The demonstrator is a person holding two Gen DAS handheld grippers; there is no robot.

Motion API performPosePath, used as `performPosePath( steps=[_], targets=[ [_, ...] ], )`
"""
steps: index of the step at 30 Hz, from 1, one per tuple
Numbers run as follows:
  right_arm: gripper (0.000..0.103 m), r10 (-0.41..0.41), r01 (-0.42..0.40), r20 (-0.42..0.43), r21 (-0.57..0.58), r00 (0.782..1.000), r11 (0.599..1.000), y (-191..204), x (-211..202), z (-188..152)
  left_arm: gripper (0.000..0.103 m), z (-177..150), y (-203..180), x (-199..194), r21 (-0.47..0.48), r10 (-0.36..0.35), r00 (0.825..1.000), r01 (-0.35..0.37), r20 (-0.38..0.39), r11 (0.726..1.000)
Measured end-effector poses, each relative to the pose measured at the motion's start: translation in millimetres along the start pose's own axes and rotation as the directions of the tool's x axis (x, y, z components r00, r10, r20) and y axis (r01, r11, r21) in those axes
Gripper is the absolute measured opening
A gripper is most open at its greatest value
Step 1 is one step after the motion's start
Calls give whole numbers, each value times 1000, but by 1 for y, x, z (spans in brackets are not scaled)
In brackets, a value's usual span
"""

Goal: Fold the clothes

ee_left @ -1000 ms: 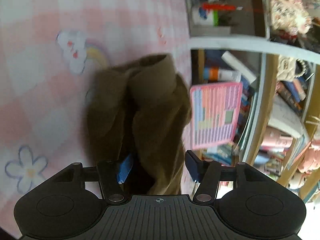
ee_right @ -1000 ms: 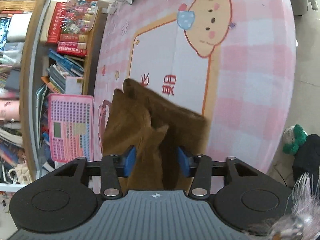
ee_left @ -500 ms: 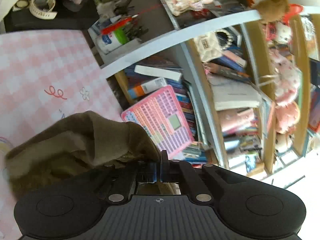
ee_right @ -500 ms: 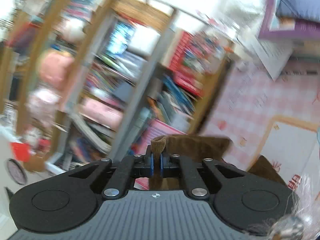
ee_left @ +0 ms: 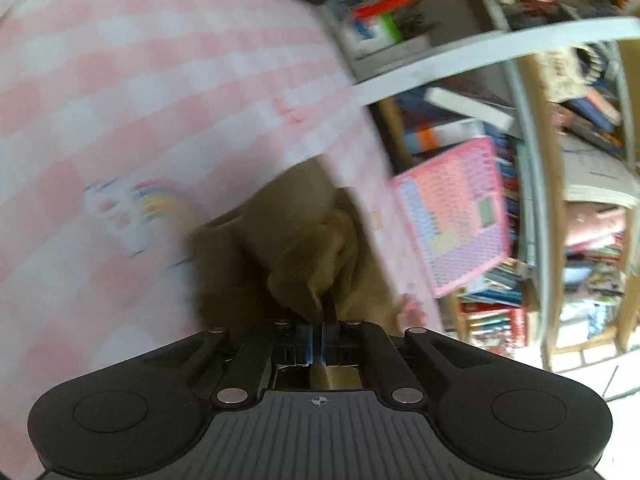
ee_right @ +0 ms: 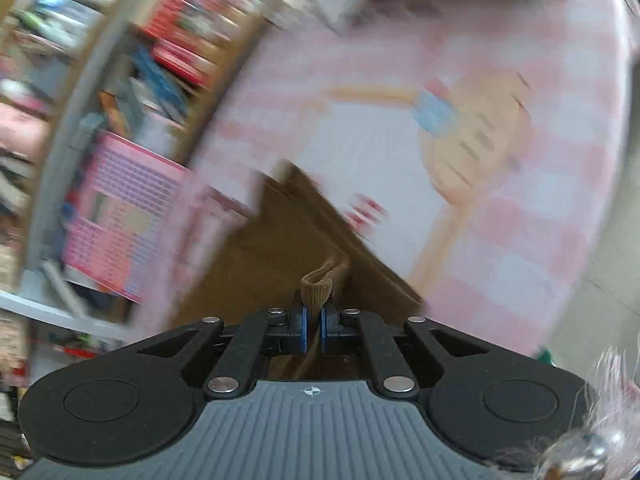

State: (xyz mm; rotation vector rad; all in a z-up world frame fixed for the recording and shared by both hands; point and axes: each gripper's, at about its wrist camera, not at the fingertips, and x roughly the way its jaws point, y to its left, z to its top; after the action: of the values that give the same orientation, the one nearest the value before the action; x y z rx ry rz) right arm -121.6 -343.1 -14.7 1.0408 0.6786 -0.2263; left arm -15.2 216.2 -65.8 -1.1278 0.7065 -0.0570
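Brown cloth hangs bunched over the pink checked table, pinched by both the left gripper and right gripper, so the folding looks barely begun and nothing lies flat yet.

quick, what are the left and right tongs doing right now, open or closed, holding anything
Left tongs: closed, pinching the brown garment.
Right tongs: closed, pinching a folded edge of the same brown garment.
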Motion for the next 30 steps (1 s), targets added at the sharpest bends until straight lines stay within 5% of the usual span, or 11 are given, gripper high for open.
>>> performPosePath(
  steps=[2, 4, 11, 13, 15, 18, 22, 25, 27, 30],
  targets=[
    [6, 59, -56, 60, -49, 996, 997, 16, -14, 9, 2, 1, -20, -9, 62, -59, 998, 58, 12, 996],
    [6, 92, -80, 112, -110, 989, 991, 28, -30, 13, 2, -1, -20, -12, 95, -46, 999, 45, 8, 994],
    [6, -166, 163, 3, -216, 986, 963, -13, 24, -20, 3, -14, 22, 5, 52, 82, 995, -79, -59, 996],
    [7, -165, 165, 17, -231, 986, 959, -14, 24, -22, 10, -14, 23, 3, 54, 89, 995, -86, -50, 995],
    [19, -180, 184, 41, -253, 983, 950, -10, 22, -23, 16, -11, 25, -2, 31, 88, 996, -87, -35, 996],
    [29, -195, 207, 72, -270, 978, 940, -10, 15, -27, 42, -3, 34, -10, -42, 54, 999, -54, 6, 998],
    [28, -225, 241, 89, -284, 970, 928, -6, 13, -28, 37, 6, 37, -15, -81, 37, 998, -33, 43, 996],
    [28, -254, 270, 93, -300, 963, 915, -6, 16, -29, 12, 8, 24, -8, -25, 58, 998, -58, 21, 998],
    [28, -268, 286, 99, -320, 958, 903, -5, 18, -31, 9, 3, 5, -17, 82, 39, 998, -43, 51, 996],
    [28, -282, 301, 104, -357, 954, 884, -1, 20, -34, 9, -15, -43, -43, 386, -58, 989, 1, 135, 922]
  ],
)
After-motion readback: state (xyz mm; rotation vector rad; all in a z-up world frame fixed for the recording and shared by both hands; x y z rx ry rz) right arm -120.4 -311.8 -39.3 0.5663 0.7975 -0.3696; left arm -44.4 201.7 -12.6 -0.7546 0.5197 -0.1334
